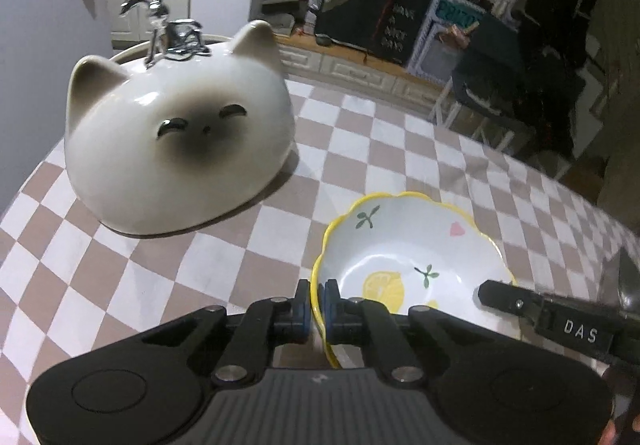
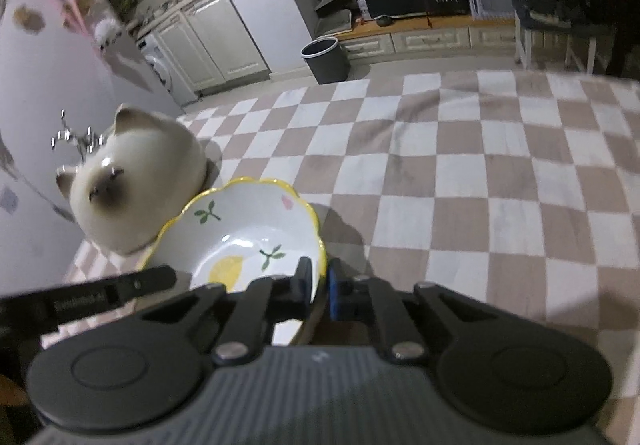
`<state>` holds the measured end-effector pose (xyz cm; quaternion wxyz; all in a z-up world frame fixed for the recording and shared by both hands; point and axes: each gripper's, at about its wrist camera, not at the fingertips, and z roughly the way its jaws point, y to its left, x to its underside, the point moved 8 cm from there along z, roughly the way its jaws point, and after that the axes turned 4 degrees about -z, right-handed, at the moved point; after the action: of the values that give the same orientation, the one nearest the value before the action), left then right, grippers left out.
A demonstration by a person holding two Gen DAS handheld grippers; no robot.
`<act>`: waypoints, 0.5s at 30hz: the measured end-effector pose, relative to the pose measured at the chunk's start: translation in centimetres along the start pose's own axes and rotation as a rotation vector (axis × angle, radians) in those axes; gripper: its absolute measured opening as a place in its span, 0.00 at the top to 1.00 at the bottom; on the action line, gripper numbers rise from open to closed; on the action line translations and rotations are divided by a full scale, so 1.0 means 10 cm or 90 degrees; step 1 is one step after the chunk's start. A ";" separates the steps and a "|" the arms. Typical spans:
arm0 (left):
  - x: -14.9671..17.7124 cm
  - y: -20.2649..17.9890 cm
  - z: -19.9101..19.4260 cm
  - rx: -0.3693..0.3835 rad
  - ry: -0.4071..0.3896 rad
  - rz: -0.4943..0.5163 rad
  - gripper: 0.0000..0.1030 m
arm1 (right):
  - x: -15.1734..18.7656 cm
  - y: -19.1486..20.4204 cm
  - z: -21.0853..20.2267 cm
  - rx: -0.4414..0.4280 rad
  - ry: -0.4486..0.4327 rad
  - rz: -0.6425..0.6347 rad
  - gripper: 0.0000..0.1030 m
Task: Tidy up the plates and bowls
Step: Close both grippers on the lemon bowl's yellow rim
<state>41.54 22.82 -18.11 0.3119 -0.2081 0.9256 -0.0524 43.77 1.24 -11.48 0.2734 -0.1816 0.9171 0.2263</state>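
A white bowl with a wavy yellow rim and lemon prints sits on the checkered tablecloth. My left gripper is shut on its near left rim, one pad inside and one outside. My right gripper is shut on the bowl's right rim in the same way. Each view shows a finger of the other gripper reaching over the opposite rim. A cream cat-face bowl lies upside down on the cloth just left of the lemon bowl.
A chrome wire rack stands behind the cat bowl near the wall. The checkered tablecloth stretches right and far of the bowls. A dark bin stands on the floor beyond the table's far edge.
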 end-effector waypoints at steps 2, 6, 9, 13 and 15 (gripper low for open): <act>0.03 -0.05 -0.05 0.004 0.004 0.011 0.94 | 0.03 -0.03 -0.06 0.003 0.005 0.002 0.90; 0.03 -0.19 -0.25 0.007 -0.014 0.029 0.94 | 0.06 -0.05 -0.22 0.022 0.000 -0.006 0.90; 0.01 -0.32 -0.49 0.010 -0.035 0.037 0.94 | 0.05 -0.02 -0.42 0.029 -0.017 -0.007 0.90; 0.02 -0.48 -0.80 0.022 -0.060 0.034 0.94 | -0.02 -0.01 -0.87 0.026 -0.056 -0.010 0.90; 0.05 -0.56 -0.96 0.035 -0.072 0.029 0.94 | -0.03 0.01 -1.10 0.032 -0.076 -0.014 0.90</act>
<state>37.39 17.18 -9.47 0.3707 -0.1807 0.9091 -0.0587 39.38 -4.27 -3.02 0.3347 -0.1706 0.9024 0.2109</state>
